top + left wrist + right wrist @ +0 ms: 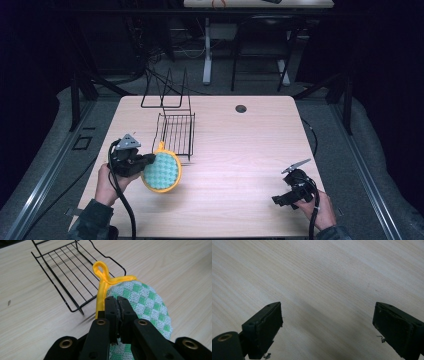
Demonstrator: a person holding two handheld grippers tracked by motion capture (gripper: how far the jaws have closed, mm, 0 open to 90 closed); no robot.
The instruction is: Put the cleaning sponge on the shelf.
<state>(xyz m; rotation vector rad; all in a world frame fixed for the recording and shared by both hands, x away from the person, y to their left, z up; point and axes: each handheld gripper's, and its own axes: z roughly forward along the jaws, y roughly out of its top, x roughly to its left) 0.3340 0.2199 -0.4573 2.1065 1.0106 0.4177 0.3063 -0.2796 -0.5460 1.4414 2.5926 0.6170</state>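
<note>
Progress first: my left gripper (117, 302) has its fingers (110, 311) pressed together on the pot holder (161, 171), pinching the checked green-and-white cloth a little in from its yellow binding. So the pickup looks done, as far as I can judge. In the high view the round pad is tilted up on edge over the counter (240, 150), just in front of the wire rack (176, 133), with its yellow loop (101, 269) pointing toward the rack's near end.

What seems left is the placing itself: getting the pad onto or into that rack, or catching the loop on one of its wires (which of these I cannot tell from here). The loop is close to the rack's near rim but I cannot tell whether it touches it.

As for the rack, its black wire bed is bare, with nothing lying in it.

My right gripper (292, 192) hangs well apart, low over bare wood near the counter's front right, its fingers (265, 327) spread wide with nothing between them.
</note>
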